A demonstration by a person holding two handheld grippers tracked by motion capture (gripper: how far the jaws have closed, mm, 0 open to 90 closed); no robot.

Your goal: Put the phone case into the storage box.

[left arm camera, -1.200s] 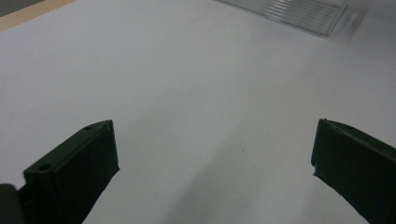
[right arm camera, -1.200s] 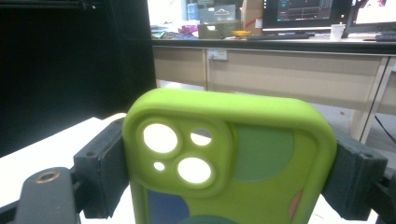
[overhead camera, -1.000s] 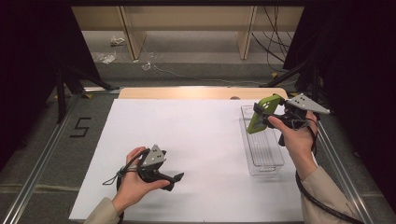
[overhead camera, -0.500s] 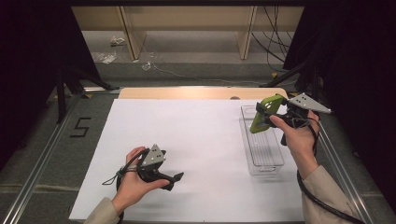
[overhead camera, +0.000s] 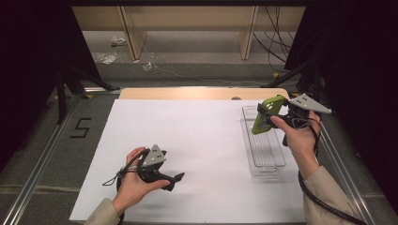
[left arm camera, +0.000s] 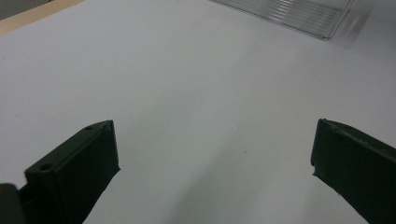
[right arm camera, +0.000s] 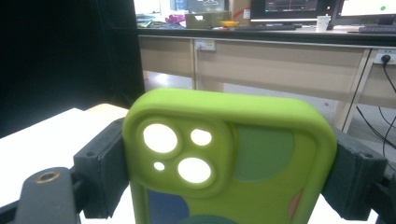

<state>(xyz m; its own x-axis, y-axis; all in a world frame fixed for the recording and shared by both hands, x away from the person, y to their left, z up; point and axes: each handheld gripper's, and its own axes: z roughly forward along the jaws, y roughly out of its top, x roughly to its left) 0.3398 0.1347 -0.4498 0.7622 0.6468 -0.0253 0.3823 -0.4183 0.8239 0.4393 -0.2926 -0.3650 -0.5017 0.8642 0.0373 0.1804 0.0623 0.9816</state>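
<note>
Care is what lowering the green phone case (overhead camera: pixel 266 116) into the clear tray (overhead camera: pixel 263 157) calls for, I judge, kept level and square to its walls, since the right gripper (right arm camera: pixel 229 172) clamps it across its width, raised above the tray's far end, while the left gripper (left arm camera: pixel 212 158) rests open and empty on the white sheet (overhead camera: pixel 197 136)

Lime-green phone case (right arm camera: pixel 229 163) with dark green, blue and pink patches
</note>
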